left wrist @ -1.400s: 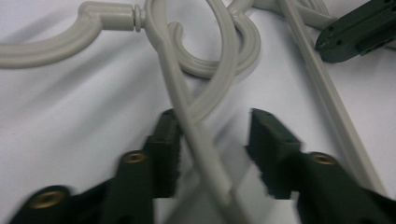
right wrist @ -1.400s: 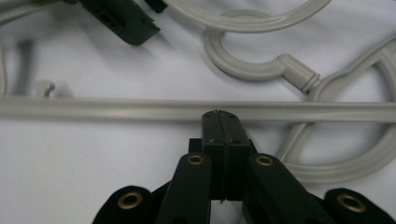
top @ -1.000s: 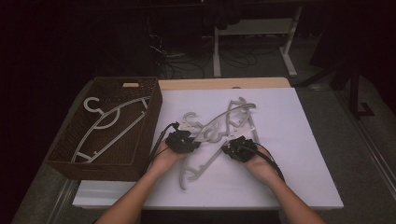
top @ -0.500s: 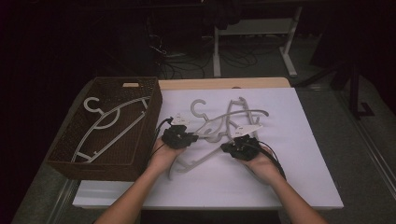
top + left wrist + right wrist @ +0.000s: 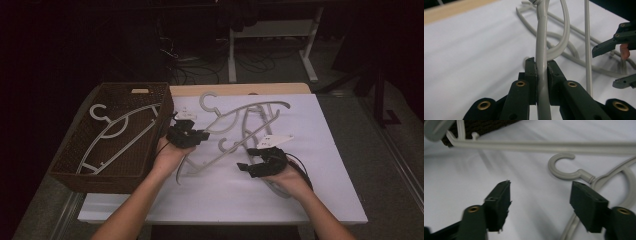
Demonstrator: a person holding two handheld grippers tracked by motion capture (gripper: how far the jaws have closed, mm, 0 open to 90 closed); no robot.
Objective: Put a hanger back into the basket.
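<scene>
While the left tool point(image 5: 186, 135) grips a hanger point(image 5: 235, 117), the basket point(image 5: 75, 150) sits beside.

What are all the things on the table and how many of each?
Held hanger: one, pale grey, raised over the white sheet, clamped in the left gripper.
Other hangers on the sheet: at least one, pale grey, lying tangled near the middle; exact count hard to tell.
Hanger in the basket: one, pale grey, lying flat inside.
Basket: one, dark brown wicker, at the table's left.
White sheet: one, covering the tabletop.
Left gripper: one, black, shut on the held hanger.
Right gripper: one, black, jaws just opened, nothing between them, above the sheet.
Forearms: two, coming in from the bottom of the high view.
</scene>
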